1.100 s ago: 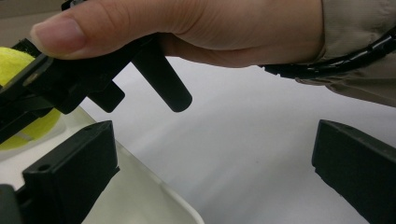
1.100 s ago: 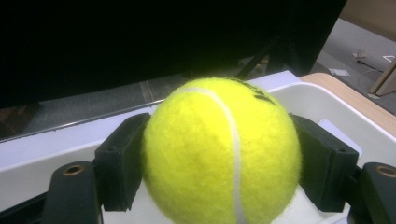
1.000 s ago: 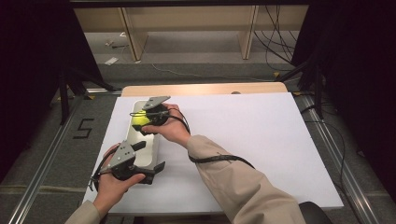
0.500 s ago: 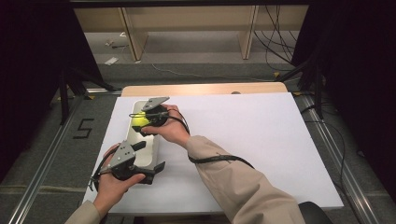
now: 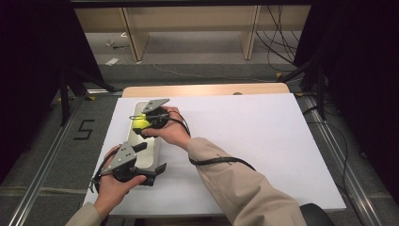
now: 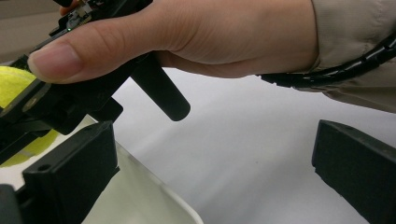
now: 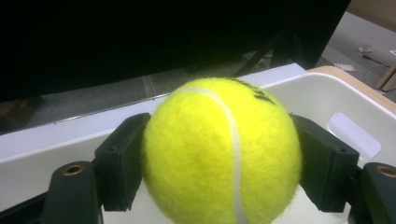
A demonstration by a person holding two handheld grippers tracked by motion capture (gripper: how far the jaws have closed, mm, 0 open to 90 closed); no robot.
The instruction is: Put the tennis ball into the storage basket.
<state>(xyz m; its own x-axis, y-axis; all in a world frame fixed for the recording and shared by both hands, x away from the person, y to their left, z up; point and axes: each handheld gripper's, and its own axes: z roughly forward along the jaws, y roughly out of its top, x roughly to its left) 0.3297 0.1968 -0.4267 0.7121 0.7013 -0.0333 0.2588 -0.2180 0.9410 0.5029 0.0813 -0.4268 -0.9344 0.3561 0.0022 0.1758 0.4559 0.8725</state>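
Note:
A yellow tennis ball (image 5: 139,124) is clamped between the jaws of my right gripper (image 5: 136,123), just above the far half of a long white tray (image 5: 131,140). The right gripper view has the ball (image 7: 222,154) pressed by both pads, with the tray's inside wall (image 7: 327,93) behind it. My left gripper (image 5: 151,157) stands open at the tray's near end, its jaws either side of the near right rim. In the left gripper view the tray's rim (image 6: 135,196) runs beside the left jaw, nothing is gripped, and the ball (image 6: 11,84) peeks in at far left.
The tray lies on a white sheet (image 5: 244,136) that covers the table, with wide bare room to the right. The right hand (image 6: 187,32) and its sleeve cross close above the left gripper. Shelf legs and cables lie beyond the table's far edge.

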